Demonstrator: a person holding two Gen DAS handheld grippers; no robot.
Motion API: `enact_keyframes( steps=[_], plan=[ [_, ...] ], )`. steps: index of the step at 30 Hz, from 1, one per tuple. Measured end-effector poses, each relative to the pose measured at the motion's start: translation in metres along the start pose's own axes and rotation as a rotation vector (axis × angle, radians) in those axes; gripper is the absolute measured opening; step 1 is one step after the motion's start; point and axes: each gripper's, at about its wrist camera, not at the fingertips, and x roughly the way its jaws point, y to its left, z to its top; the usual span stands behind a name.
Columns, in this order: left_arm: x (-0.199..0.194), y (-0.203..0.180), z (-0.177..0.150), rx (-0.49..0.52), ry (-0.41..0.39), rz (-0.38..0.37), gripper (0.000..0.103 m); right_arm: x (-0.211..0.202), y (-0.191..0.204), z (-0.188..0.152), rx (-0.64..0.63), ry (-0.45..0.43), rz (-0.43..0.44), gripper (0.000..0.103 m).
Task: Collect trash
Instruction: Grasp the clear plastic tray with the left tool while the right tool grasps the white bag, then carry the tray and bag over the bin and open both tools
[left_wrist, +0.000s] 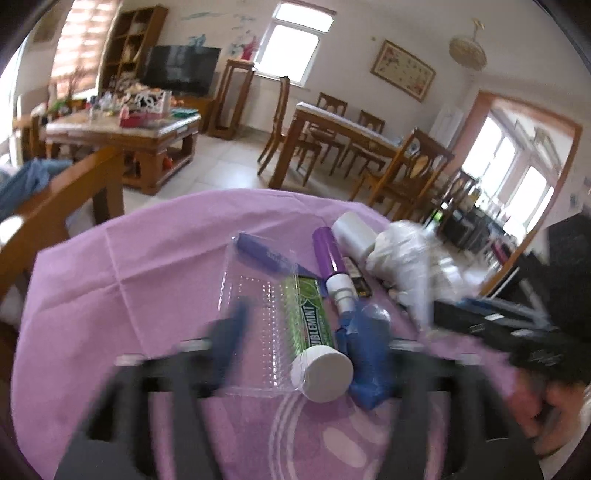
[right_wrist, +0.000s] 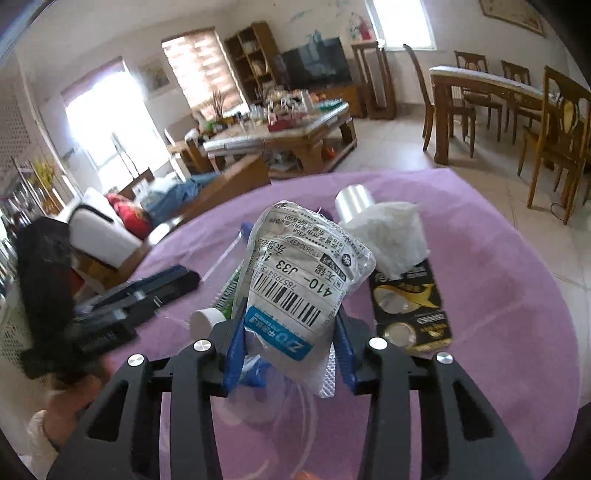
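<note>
While the crumpled shipping bag (right_wrist: 295, 295) sits mid-frame above the purple tablecloth (right_wrist: 498, 295), the right gripper (right_wrist: 290, 354) pinches its lower end. Lower centre in the blurred left view, the left gripper (left_wrist: 306, 350) is spread around a Doublemint tube (left_wrist: 314, 332).

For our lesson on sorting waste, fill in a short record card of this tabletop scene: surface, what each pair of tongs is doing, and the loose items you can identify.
surface: purple tablecloth
right tongs: shut on a crumpled shipping bag with barcode label
left tongs: open, blurred, around the gum bottle
items: green gum bottle with white cap, lying down; purple bottle; clear plastic tray; black packet; white tissue
uncertain: whether the left tongs touch the gum bottle
</note>
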Motion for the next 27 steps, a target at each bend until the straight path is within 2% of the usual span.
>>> enact_keyframes(
  steps=[2,3,4,5,7,10,13,15,18,21,27],
  plan=[
    [0.007,-0.004,0.003,0.017,0.016,0.017,0.073,-0.015,-0.005,-0.005,0.011,-0.024,0.009,0.041],
    [0.014,-0.002,0.005,-0.001,0.039,0.009,0.068,-0.022,-0.006,-0.007,0.015,-0.031,0.012,0.041],
    [0.020,0.001,0.005,-0.028,0.065,-0.009,0.043,-0.027,-0.008,-0.011,0.019,-0.035,0.017,0.041],
    [0.024,0.004,0.006,-0.049,0.085,-0.015,0.029,-0.031,-0.009,-0.014,0.019,-0.036,0.019,0.041],
    [0.028,0.014,0.005,-0.107,0.102,-0.030,0.014,-0.038,-0.008,-0.021,0.014,-0.037,0.016,0.041],
    [0.021,0.028,0.004,-0.159,0.061,-0.040,0.003,-0.048,-0.015,-0.030,0.006,-0.041,0.014,0.041],
    [0.012,0.037,0.001,-0.204,0.022,-0.039,0.003,-0.054,-0.021,-0.033,0.020,-0.050,0.028,0.041],
    [-0.001,0.037,0.002,-0.204,-0.034,-0.037,0.003,-0.063,-0.026,-0.034,0.018,-0.068,0.030,0.041],
    [-0.016,0.021,0.006,-0.195,-0.068,-0.106,0.003,-0.086,-0.038,-0.035,0.018,-0.118,0.027,0.041],
    [-0.025,-0.016,0.007,-0.135,-0.062,-0.181,0.003,-0.111,-0.054,-0.037,0.038,-0.174,0.009,0.041],
    [-0.025,-0.133,0.010,0.042,-0.031,-0.359,0.003,-0.177,-0.118,-0.047,0.137,-0.333,-0.098,0.041]
  ],
)
